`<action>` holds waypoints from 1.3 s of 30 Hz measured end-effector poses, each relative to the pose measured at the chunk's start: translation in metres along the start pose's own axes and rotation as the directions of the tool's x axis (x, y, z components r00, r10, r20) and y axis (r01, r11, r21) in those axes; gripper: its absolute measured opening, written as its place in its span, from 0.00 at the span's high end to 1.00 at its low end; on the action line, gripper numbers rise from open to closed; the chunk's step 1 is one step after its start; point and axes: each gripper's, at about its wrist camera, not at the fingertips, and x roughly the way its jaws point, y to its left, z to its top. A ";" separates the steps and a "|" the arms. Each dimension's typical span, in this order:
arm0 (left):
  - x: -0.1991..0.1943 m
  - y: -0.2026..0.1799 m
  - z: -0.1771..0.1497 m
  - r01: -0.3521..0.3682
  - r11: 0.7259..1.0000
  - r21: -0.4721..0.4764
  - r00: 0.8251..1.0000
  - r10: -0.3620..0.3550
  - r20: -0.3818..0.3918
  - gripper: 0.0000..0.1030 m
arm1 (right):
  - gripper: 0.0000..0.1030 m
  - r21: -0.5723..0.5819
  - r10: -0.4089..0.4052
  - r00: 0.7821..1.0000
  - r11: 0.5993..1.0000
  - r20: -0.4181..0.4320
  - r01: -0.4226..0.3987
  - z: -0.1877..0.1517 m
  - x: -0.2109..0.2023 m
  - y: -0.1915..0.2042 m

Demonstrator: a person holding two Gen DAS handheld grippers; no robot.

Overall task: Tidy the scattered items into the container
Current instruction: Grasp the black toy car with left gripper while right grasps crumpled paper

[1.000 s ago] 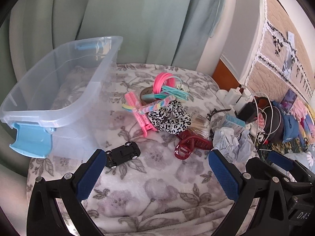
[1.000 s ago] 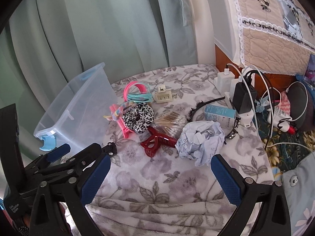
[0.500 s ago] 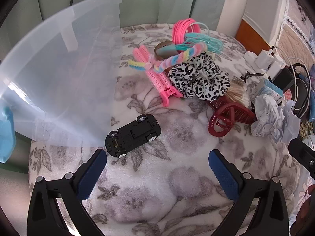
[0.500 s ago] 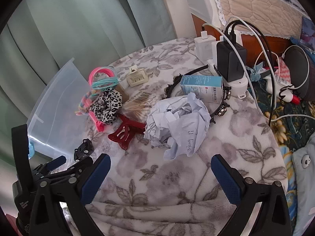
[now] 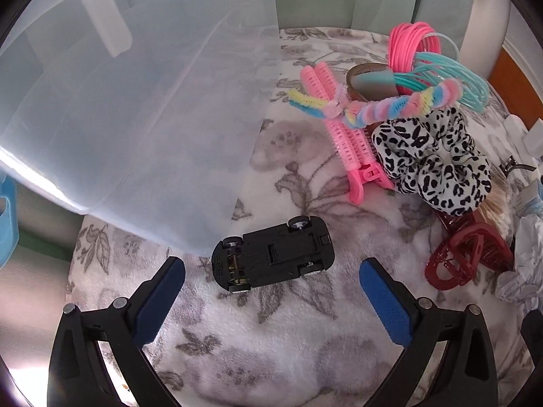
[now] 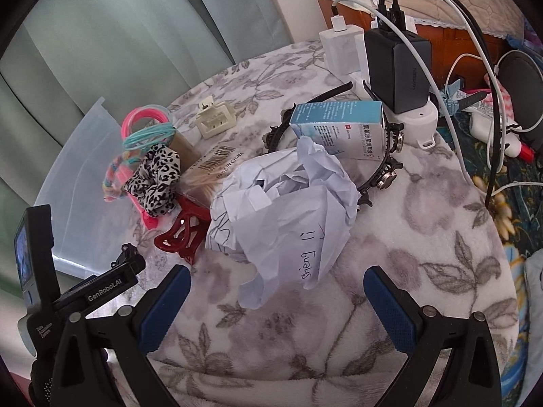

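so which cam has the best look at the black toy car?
Left wrist: the black toy car lies upside down, whole and unobstructed, just ahead of the open left gripper. In the right wrist view the car isn't visible at all.

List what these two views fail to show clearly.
- Translucent plastic storage bin: left wrist view, inside hidden by its cloudy wall; rim cut off by the frame.
- Black toy car: upside down, top unseen.
- Dark red claw hair clip: right wrist view, partly behind crumpled white paper.
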 end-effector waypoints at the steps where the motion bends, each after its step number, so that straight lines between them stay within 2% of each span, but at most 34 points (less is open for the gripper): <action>1: 0.004 0.001 0.001 -0.018 1.000 -0.007 1.000 0.018 -0.014 0.07 | 0.00 0.003 0.003 1.000 1.000 -0.003 -0.003 0.001 0.001 -0.001; 2: 0.009 0.003 0.003 -0.027 1.000 -0.015 0.999 0.026 -0.028 0.10 | 0.00 0.006 0.007 1.000 1.000 -0.005 -0.007 0.001 0.003 -0.002; 3: 0.013 0.005 0.004 -0.029 0.999 -0.024 0.999 0.028 -0.040 0.18 | 0.00 0.009 0.010 1.000 1.000 -0.007 -0.010 0.002 0.004 -0.002; 6: 0.017 0.009 0.006 -0.030 0.999 -0.038 0.999 0.029 -0.042 0.20 | 0.00 0.012 0.020 1.000 1.000 -0.013 -0.020 0.003 0.008 -0.003; 9: 0.017 0.013 0.009 -0.012 0.999 -0.043 0.999 0.011 -0.039 0.27 | 0.00 0.019 0.025 1.000 1.000 -0.017 -0.024 0.005 0.010 -0.004; 17: 0.011 0.019 0.018 0.034 0.999 0.006 0.999 -0.034 0.004 0.27 | 0.00 0.036 0.029 1.000 0.999 0.002 -0.030 0.012 0.012 -0.009; 21: 0.012 0.018 0.022 0.061 0.997 0.050 0.998 -0.061 0.005 0.27 | 0.00 0.024 0.009 1.000 1.000 0.023 -0.009 0.022 0.013 -0.005; 25: 0.016 0.029 0.029 0.082 0.995 0.050 0.997 -0.081 -0.005 0.27 | 0.00 0.015 -0.026 1.000 1.000 0.014 0.026 0.030 0.023 0.001; 27: 0.018 0.038 0.033 0.091 0.995 0.040 0.996 -0.091 -0.008 0.27 | 0.08 0.035 -0.040 0.999 0.999 -0.004 0.040 0.030 0.026 -0.001; 32: 0.021 0.058 0.044 0.115 0.993 0.034 0.993 -0.115 -0.010 0.27 | 0.18 0.079 -0.028 1.000 0.997 0.000 0.028 0.029 0.025 -0.006; 39: 0.016 0.088 0.061 0.161 0.986 0.043 0.987 -0.161 0.013 0.27 | 0.23 0.103 -0.024 0.999 0.994 0.030 0.021 0.023 0.007 -0.002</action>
